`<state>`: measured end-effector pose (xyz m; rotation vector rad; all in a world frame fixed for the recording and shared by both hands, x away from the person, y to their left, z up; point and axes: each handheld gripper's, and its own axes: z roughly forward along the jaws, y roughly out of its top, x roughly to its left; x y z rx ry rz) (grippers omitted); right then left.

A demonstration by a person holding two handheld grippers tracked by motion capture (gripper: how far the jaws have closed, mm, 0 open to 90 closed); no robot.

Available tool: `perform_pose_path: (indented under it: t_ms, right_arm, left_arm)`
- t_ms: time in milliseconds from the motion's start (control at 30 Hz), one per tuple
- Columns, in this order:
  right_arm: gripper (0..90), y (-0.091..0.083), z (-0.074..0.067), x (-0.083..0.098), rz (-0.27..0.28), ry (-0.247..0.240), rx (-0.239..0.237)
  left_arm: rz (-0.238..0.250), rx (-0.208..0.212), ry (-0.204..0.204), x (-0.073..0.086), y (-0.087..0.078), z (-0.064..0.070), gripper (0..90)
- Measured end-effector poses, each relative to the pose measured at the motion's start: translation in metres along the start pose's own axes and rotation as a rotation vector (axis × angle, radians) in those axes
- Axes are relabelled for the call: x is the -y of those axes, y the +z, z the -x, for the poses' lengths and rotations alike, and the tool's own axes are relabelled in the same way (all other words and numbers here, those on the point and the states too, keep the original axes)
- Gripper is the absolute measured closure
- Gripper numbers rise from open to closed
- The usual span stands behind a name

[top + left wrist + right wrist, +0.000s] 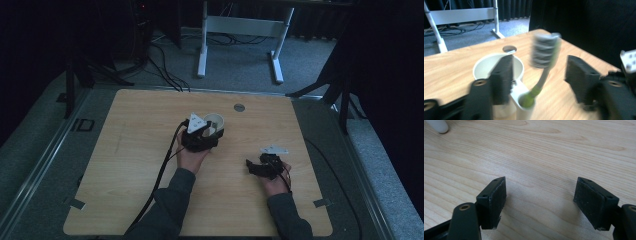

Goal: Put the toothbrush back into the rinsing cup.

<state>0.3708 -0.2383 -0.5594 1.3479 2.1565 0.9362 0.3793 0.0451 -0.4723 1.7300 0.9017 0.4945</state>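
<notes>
Two spread tools: the left tool (537, 75) flanks a light, slippery toothbrush (544, 56) standing in its holder (524, 106), best pinched at the thin neck, while the right tool (540, 202) hovers empty.

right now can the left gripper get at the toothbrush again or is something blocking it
Probably yes. The left gripper stands open with the toothbrush upright between its jaws, untouched, in the small slot of the white holder. Nothing lies between pads and stem; the holder's cup sits behind one jaw.
</notes>
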Motion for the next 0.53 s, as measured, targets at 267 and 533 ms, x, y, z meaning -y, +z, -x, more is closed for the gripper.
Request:
perform_pose_path:
  t_ms: [267, 533]
  right_arm:
    - [25.7, 0.000, 0.000, 0.000, 0.001, 0.002, 0.000]
    - [25.6, 0.000, 0.000, 0.000, 0.002, 0.001, 0.000]
  left_arm:
    - [-0.020, 0.006, 0.019, 0.012, -0.007, 0.000, 30.0]
    - [-0.056, -0.027, 0.017, 0.021, -0.018, -0.008, 29.2]
